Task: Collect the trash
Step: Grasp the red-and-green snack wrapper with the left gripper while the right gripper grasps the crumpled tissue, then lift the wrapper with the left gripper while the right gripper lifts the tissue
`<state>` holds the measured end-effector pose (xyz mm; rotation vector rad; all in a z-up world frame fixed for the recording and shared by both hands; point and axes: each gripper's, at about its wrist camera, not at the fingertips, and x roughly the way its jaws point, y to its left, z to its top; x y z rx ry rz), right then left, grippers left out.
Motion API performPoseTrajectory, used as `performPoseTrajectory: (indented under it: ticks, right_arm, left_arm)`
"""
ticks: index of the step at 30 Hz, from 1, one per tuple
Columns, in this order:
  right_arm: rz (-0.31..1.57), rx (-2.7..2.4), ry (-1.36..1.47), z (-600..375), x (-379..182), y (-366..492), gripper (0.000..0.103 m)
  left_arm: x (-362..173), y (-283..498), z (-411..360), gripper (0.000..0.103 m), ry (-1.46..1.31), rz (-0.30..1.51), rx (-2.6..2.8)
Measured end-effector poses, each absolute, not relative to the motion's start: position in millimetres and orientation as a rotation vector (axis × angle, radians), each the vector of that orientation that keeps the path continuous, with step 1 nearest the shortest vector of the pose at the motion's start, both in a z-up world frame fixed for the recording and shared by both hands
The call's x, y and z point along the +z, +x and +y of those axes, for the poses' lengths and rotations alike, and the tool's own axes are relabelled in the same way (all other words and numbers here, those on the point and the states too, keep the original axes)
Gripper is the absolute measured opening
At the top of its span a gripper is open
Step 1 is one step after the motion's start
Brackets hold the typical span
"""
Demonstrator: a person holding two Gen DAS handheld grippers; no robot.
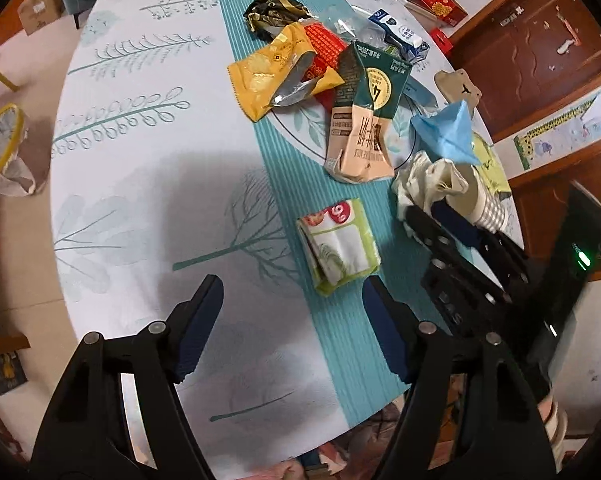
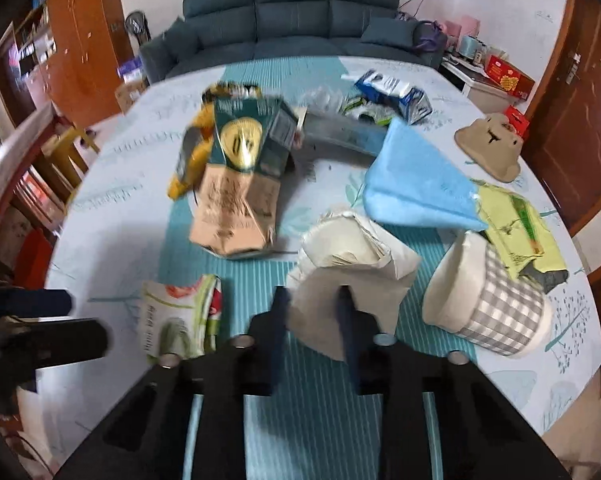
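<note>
Trash lies scattered across the round table (image 1: pixel 132 184) with its leaf-print cloth. Nearest the right gripper (image 2: pixel 314 320) is a crumpled white paper wad (image 2: pixel 352 256) — creased, off-white, folded over on itself — lying on the teal stripe. The right gripper's dark-padded jaws stand narrow, closed on the wad's near flap, which sits pinched between them. Just right of the wad a checked paper cup (image 2: pixel 496 304) lies on its side; behind it rests a blue paper napkin (image 2: pixel 416 184), and further left a flattened green-and-tan drink carton (image 2: pixel 240 184).

The left gripper (image 1: pixel 292 332) hangs with its jaws wide apart and nothing between them — a small green tissue pack (image 1: pixel 340 244) lies on the cloth just beyond its fingertips. Farther off sits a yellow snack wrapper (image 1: pixel 268 76).
</note>
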<state>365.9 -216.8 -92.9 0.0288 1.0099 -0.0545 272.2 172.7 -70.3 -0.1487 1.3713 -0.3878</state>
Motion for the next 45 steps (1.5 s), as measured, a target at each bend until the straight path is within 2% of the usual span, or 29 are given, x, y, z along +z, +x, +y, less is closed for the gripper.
performPoseTrajectory:
  ticks: [3, 10, 31, 32, 35, 37, 39, 41, 44, 45]
  right_arm:
    - [0.995, -0.057, 0.094, -229, -80, 354, 0.010]
    - [0.958, -0.044, 0.233, -257, -59, 317, 0.003]
    - [0.929, -0.023, 0.396, -287, -60, 259, 0.002]
    - [0.931, -0.019, 0.394, -287, -60, 258, 0.002]
    - [0.936, 0.003, 0.395, -285, -60, 259, 0.002]
    - [0.939, 0.018, 0.399, -283, -60, 260, 0.002]
    - [0.943, 0.041, 0.400, -280, -61, 261, 0.003]
    - [0.946, 0.049, 0.382, -275, -61, 262, 0.007]
    - [0.967, 0.067, 0.334, -263, -64, 265, 0.024]
    - [0.971, 0.067, 0.310, -258, -66, 266, 0.035]
  left_arm:
    - [-73, 280, 165, 0.070, -0.163, 1.390, -0.372]
    - [-85, 292, 147, 0.069, -0.237, 1.465, -0.364]
    - [-120, 303, 70, 0.069, -0.077, 1.537, -0.295]
    - [-123, 304, 69, 0.066, -0.083, 1.547, -0.292]
    - [-120, 305, 67, 0.041, -0.081, 1.530, -0.301]
    - [-118, 307, 69, 0.036, -0.099, 1.525, -0.311]
    - [-114, 306, 69, 0.026, -0.097, 1.509, -0.329]
    - [-108, 304, 69, 0.020, -0.060, 1.483, -0.337]
    - [-104, 299, 63, 0.018, -0.007, 1.463, -0.354]
    - [-104, 298, 62, 0.018, -0.002, 1.465, -0.363]
